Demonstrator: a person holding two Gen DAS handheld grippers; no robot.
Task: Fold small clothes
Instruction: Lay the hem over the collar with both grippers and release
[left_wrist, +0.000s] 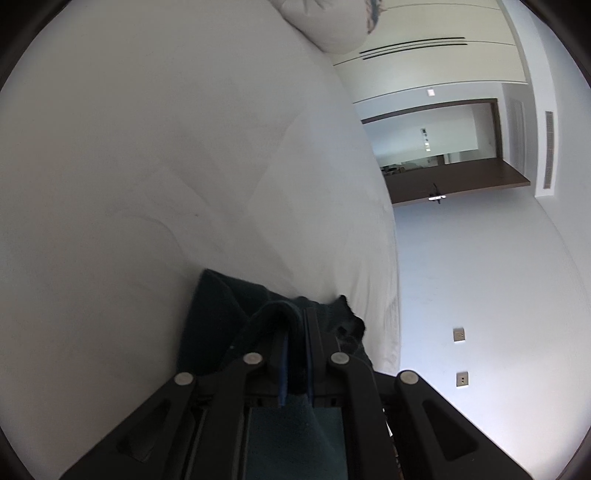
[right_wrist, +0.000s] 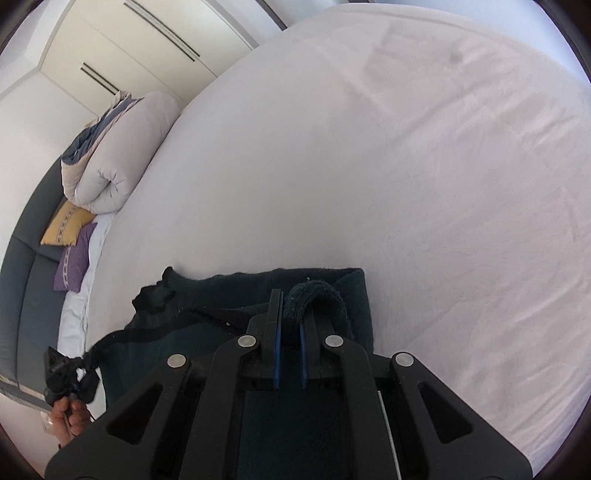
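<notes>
Covering most of both views, a white bed sheet (right_wrist: 369, 177) lies smooth with faint creases. At the bed's far side a rolled white duvet (right_wrist: 110, 162) rests against a dark grey headboard (right_wrist: 26, 280), with a yellow cushion (right_wrist: 66, 225) and a purple cushion (right_wrist: 74, 262) just beside it. Pale wardrobe doors (right_wrist: 122, 48) with dark slot handles stand behind. The left wrist view shows a plain white wall (left_wrist: 480, 277) with two small socket plates and a dark wooden shelf (left_wrist: 461, 184) under an opening.

The dark teal garment (right_wrist: 207, 306) lies on the sheet close to the cameras. The left gripper (left_wrist: 295, 332) is clamped on a fold of its edge; the right gripper (right_wrist: 291, 314) likewise pinches a thick ribbed hem that loops over its fingers. Much of the garment is hidden beneath the gripper bodies, so its shape is hard to make out. A hand (right_wrist: 70, 417) shows at the right view's lower left corner, partly cut off.
</notes>
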